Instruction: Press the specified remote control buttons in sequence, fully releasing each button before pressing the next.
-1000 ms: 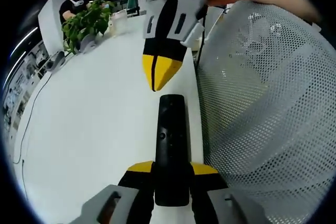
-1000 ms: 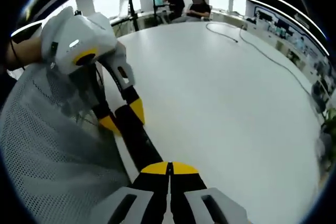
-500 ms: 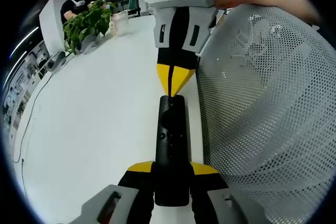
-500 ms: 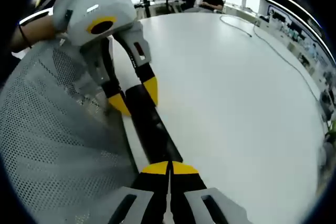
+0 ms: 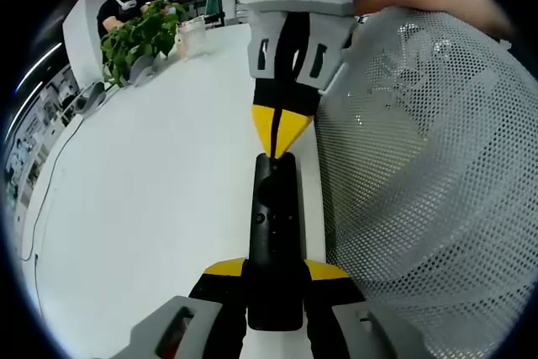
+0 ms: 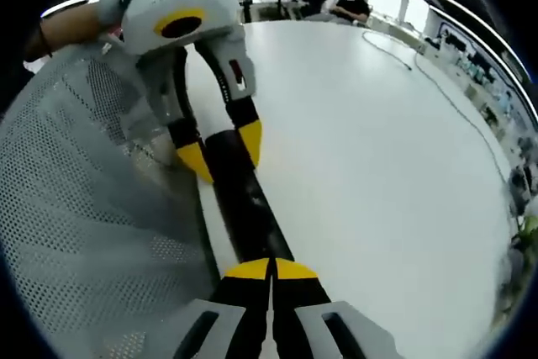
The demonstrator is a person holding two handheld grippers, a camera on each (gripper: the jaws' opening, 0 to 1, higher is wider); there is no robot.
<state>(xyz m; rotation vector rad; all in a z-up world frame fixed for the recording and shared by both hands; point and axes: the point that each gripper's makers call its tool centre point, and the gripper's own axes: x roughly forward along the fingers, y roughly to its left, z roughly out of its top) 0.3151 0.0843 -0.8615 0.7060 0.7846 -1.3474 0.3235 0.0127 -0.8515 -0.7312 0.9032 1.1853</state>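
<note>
Remote: clamped by your left gripper. Right gripper, jaws closed, tip on remote's far end; off-centre pressure risks slipping off.

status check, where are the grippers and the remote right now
Left gripper shut on remote. Right gripper shut, tips on the remote's far end. Mesh chair back close alongside; nothing in the way.
</note>
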